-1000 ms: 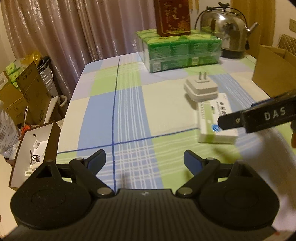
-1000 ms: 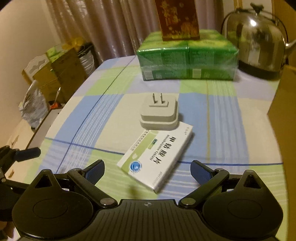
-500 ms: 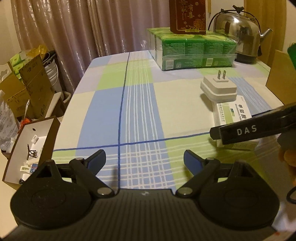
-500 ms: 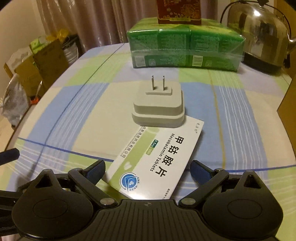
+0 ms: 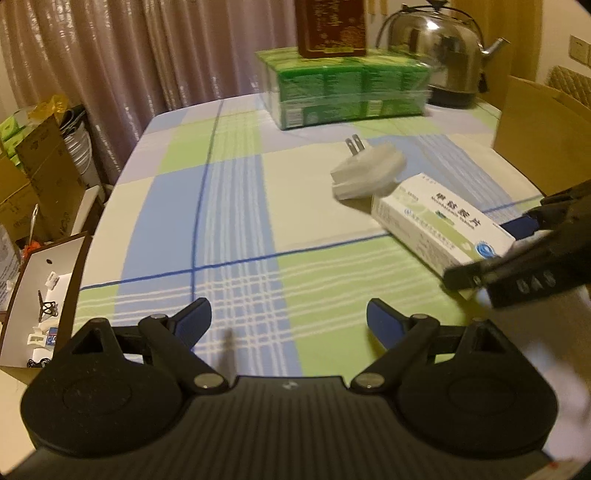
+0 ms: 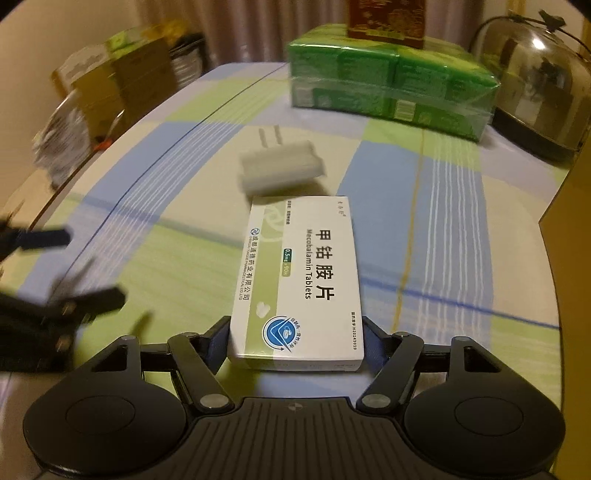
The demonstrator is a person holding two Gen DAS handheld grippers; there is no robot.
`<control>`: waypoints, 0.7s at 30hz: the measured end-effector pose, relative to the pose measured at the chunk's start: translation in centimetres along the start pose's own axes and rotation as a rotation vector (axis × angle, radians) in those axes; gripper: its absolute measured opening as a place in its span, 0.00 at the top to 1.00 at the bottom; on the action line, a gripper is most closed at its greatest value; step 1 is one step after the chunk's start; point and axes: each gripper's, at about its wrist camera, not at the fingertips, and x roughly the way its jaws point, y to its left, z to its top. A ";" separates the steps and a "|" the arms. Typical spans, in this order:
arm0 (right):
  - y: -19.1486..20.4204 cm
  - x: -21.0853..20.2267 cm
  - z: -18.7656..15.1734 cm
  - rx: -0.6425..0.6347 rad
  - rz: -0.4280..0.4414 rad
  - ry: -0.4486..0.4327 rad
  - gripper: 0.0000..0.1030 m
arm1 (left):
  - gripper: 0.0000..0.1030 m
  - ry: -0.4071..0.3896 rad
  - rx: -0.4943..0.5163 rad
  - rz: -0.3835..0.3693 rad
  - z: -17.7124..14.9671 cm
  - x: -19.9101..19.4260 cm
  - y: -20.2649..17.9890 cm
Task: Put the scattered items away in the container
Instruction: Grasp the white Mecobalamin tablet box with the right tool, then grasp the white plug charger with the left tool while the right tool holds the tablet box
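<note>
A white and green medicine box (image 6: 299, 280) lies lengthwise between the fingers of my right gripper (image 6: 295, 332). Its jaws are closing and both pads touch the box's near sides. In the left wrist view the medicine box (image 5: 439, 225) is tilted, with its near end raised in my right gripper (image 5: 517, 258). A white plug adapter (image 6: 280, 166) leans at the box's far end, tipped over with its prongs up, blurred. My left gripper (image 5: 290, 321) hovers open over the checked tablecloth (image 5: 229, 206), with nothing between its fingers.
A brown cardboard box (image 5: 535, 122) stands at the table's right edge. At the back are a green tissue pack (image 5: 351, 88) with a dark red carton (image 5: 332, 26) on it and a steel kettle (image 5: 436, 55). Cardboard boxes (image 5: 40, 295) crowd the floor on the left.
My right gripper came forward around the medicine box and narrowed onto it. The box turned lengthwise and its near end rose. The adapter that rested against it tipped over.
</note>
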 end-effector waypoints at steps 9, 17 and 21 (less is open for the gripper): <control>-2.5 -3.6 -3.8 0.078 -0.071 -0.034 0.34 | 0.14 -0.020 0.062 -0.072 1.3 0.3 -2.3; -5.4 -1.2 -0.1 0.157 -0.155 -0.096 0.34 | 0.14 -0.061 0.109 -0.089 4.9 3.6 -4.4; -7.2 0.4 1.3 0.184 -0.171 -0.101 0.34 | 0.14 -0.067 0.051 -0.074 6.4 5.6 -4.9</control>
